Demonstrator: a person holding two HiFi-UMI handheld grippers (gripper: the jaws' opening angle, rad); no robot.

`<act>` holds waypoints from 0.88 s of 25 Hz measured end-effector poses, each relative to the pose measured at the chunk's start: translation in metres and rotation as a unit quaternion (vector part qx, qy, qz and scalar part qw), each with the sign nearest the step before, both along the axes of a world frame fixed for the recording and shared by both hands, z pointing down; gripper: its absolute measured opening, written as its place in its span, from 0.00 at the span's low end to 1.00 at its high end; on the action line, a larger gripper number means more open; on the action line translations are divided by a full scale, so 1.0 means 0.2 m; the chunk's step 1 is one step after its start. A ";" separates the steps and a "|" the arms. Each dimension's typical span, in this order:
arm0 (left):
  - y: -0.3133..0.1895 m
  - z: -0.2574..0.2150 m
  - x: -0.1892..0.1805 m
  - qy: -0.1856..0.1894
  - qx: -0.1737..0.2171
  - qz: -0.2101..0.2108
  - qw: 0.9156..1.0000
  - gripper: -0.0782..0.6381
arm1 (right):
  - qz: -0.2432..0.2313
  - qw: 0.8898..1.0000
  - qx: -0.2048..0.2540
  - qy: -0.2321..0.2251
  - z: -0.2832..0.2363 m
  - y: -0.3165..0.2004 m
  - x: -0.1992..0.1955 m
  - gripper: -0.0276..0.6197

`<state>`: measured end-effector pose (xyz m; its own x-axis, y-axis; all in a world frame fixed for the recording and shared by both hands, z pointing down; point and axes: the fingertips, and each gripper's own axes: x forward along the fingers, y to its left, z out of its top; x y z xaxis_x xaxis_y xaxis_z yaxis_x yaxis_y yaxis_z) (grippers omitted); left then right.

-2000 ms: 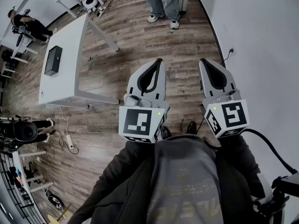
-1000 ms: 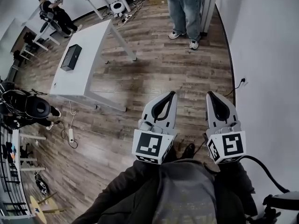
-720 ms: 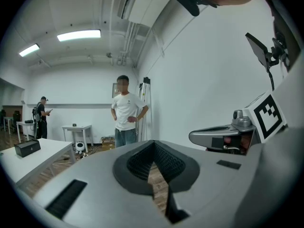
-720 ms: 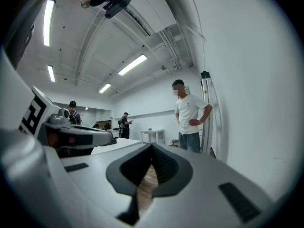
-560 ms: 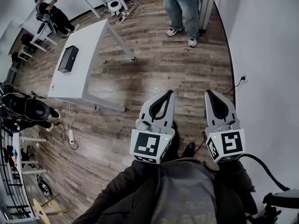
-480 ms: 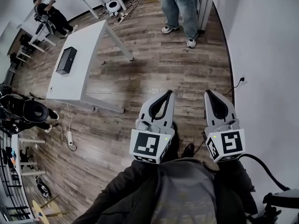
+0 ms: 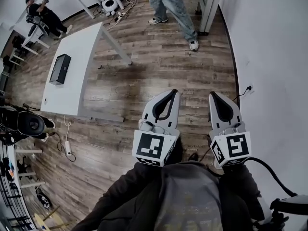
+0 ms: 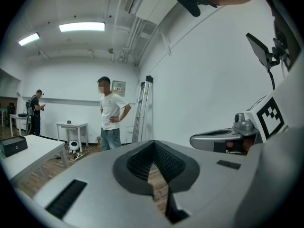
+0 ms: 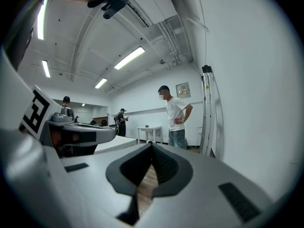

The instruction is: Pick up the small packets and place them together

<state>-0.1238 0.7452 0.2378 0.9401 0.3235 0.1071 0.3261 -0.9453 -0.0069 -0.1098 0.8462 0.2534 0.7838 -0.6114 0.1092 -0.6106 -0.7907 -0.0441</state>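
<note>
No small packets show in any view. Both grippers are held level, side by side, over the wooden floor in front of the person's body. In the head view, my left gripper (image 7: pixel 172 91) is shut with nothing in it, and my right gripper (image 7: pixel 211 94) is shut and empty too. The left gripper view shows the left gripper's (image 8: pixel 153 144) tips meeting, with only floor seen through the gap behind them. It is the same for the right gripper (image 9: pixel 152 146) in its own view.
A white table (image 7: pixel 72 88) with a black box (image 7: pixel 57 69) on it stands ahead to the left. A person (image 7: pixel 168 4) stands ahead near a ladder (image 8: pixel 144 108). A white wall (image 7: pixel 274 57) with a socket (image 7: pixel 249 88) runs along the right. Cables and a power strip (image 7: pixel 67 148) lie left.
The whole view has shifted as I walk: the table has slid left in the head view and the standing person's feet have stepped. Both grippers keep their pose and stay shut.
</note>
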 end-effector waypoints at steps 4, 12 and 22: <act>-0.08 0.01 0.14 0.002 -0.005 0.009 1.000 0.11 | 0.011 1.000 -0.004 0.002 0.00 -0.08 0.13 0.05; -0.29 0.00 0.38 0.002 -0.013 0.032 0.999 0.11 | 0.027 0.999 -0.019 0.014 -0.05 -0.29 0.35 0.05; -0.46 0.04 0.58 -0.003 -0.026 0.028 0.999 0.11 | 0.022 0.999 -0.033 0.012 -0.04 -0.46 0.57 0.05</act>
